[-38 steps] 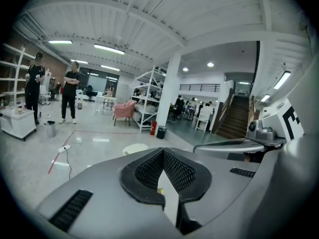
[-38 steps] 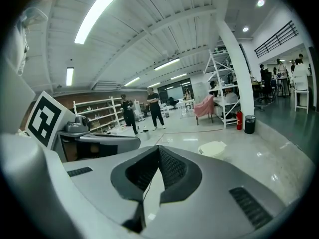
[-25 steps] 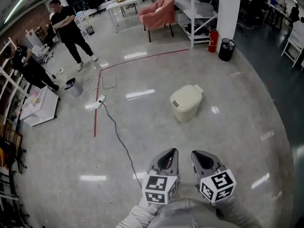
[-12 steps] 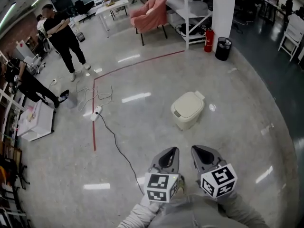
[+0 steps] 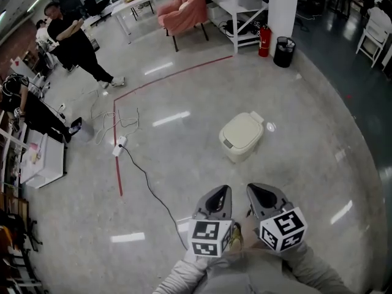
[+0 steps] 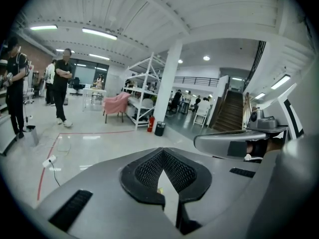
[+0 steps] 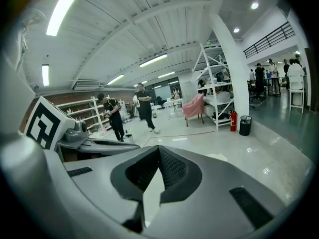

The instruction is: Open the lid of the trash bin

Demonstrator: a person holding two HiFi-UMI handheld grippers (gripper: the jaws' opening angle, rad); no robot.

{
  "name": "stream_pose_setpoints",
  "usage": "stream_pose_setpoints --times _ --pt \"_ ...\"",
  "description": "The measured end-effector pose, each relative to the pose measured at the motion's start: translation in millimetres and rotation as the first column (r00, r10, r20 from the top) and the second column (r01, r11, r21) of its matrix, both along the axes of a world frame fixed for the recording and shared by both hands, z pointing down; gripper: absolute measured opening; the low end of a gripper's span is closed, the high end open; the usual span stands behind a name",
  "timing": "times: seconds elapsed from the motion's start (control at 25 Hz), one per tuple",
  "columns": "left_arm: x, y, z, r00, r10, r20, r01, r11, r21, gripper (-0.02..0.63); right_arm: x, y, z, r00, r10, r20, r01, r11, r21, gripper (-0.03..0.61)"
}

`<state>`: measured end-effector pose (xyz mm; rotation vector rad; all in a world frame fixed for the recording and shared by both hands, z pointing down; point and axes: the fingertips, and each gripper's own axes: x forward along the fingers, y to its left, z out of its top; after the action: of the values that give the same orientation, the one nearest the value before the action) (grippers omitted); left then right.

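Note:
A cream trash bin (image 5: 241,136) with its lid down stands alone on the polished floor, a little ahead of me and slightly right. Both grippers are held low and close to my body, well short of the bin. My left gripper (image 5: 215,204) is shut with nothing in it, and my right gripper (image 5: 261,199) beside it is also shut and holds nothing. In the left gripper view the left gripper (image 6: 163,154) points over the floor, its jaws closed together. The right gripper view shows the right gripper (image 7: 158,149) the same way. Neither gripper view shows the bin.
A black cable (image 5: 153,188) runs from a white power strip (image 5: 119,146) across the floor at left, beside a red tape line (image 5: 116,146). A person (image 5: 73,45) stands far left. A pink armchair (image 5: 182,8), white shelving (image 5: 239,5) and a black bin (image 5: 283,51) stand at the back.
The head view has shifted forward, so the bin sits slightly nearer and lower in the frame. Both grippers keep their place and stay shut.

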<state>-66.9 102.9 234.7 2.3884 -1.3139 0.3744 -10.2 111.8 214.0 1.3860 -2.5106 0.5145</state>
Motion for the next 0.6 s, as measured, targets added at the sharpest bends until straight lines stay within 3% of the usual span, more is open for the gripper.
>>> stream_pose_setpoints --times 0.6 --pt "4.4 -81.0 33.8 0.998 -0.058 0.025 0.060 0.996 -0.071 0.005 15.2 -84.9 28.1 0.999 -0.044 -0.027 0.043 0.997 -0.067 -0.005"
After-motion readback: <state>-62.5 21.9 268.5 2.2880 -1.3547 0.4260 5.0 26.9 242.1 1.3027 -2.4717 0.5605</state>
